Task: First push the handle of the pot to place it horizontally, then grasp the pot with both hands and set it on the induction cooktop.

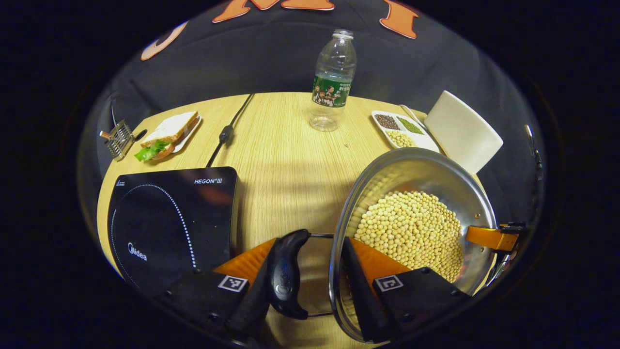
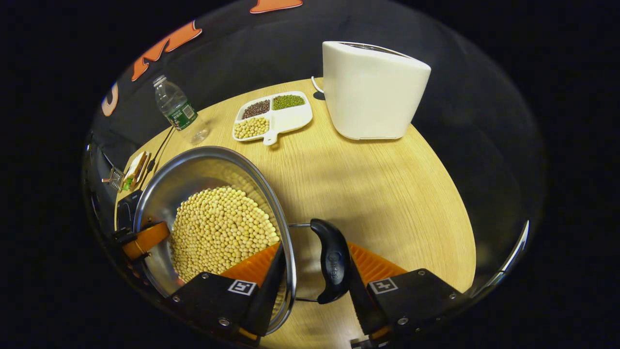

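The left gripper (image 1: 310,271) straddled the steel pot's (image 1: 426,169) rim and black side handle (image 1: 286,274), one finger inside, one outside; whether they pressed could not be told. The pot, holding soybeans (image 1: 411,230), sat right of the induction cooktop (image 1: 169,218). The right gripper (image 2: 315,271) likewise straddled the opposite handle (image 2: 332,259); its grip could not be told.

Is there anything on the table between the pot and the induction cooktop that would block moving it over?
Nothing visible does. In the left gripper view, bare table lies between the pot and the induction cooktop. The power cord and water bottle sit farther back.
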`<state>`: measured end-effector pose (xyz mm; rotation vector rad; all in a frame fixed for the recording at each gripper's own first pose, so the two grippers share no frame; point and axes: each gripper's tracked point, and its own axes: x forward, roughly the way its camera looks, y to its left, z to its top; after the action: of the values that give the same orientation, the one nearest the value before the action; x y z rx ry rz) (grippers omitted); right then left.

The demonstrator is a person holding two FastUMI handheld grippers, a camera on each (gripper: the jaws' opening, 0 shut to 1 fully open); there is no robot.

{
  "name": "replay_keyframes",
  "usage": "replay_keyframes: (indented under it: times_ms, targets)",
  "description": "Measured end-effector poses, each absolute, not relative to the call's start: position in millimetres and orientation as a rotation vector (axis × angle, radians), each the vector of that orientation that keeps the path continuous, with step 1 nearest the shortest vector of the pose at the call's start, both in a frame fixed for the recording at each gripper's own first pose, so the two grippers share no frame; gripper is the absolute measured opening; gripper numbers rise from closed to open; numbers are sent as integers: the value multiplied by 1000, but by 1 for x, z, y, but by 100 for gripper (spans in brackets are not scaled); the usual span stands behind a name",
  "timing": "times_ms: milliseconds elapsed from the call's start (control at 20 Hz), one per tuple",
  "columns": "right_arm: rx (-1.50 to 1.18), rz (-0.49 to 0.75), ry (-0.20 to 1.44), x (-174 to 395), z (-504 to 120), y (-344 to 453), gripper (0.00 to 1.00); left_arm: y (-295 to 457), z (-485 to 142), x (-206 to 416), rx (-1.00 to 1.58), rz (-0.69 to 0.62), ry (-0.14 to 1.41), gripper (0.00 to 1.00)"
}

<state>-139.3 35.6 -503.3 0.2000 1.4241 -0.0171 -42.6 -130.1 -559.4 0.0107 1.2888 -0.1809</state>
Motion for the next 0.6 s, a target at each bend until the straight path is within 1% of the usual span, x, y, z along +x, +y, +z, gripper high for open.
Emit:
replay_keyframes:
  times_ms: [50,100,150,200,250,300,600]
  targets:
    - [206,-9,1421,-139,-502,36,68,-130,-559,-43,-4,-180,1280,80]
    - [228,-5,1425,-137,-502,37,67,-129,-557,-44,-5,-176,1282,76]
    - [252,1,1433,-139,-501,38,64,-127,-556,-44,0,-176,1276,73]
    - [266,9,1445,-141,-502,40,61,-126,-555,-46,4,-171,1282,72]
    - [267,20,1446,-141,-502,42,62,-125,-552,-47,3,-164,1280,73]
    - [268,29,1434,-139,-500,44,56,-124,-546,-46,7,-163,1269,72]
    - [288,46,1335,-117,-450,45,55,-119,-493,-10,62,-181,1126,72]
